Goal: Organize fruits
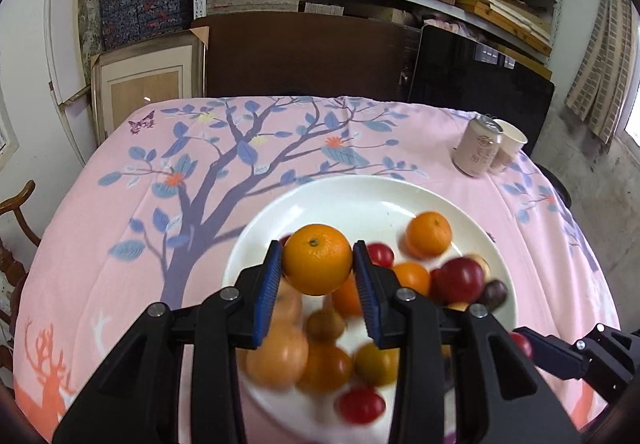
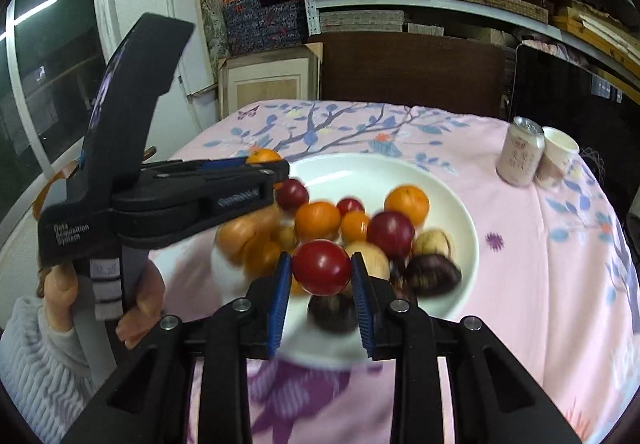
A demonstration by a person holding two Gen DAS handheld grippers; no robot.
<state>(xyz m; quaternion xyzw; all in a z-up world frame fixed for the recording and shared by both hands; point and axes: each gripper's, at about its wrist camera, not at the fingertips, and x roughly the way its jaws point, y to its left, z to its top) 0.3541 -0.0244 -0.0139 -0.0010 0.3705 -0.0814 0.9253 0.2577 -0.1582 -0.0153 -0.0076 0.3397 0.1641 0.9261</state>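
Holding round orange tangerine (image 1: 318, 259) clamped in left tongs (image 1: 316, 276), glossy red plum (image 2: 321, 267) clamped in right tongs (image 2: 320, 276), both above white ceramic plate (image 1: 360, 196) mid-worktop. Risk: smooth round fruit slipping, scattering pile.

Motion-blurred fruits (image 1: 280, 360) on near side of white plate (image 1: 352, 200); kinds unreadable. Can (image 2: 519, 156) label too small to read.
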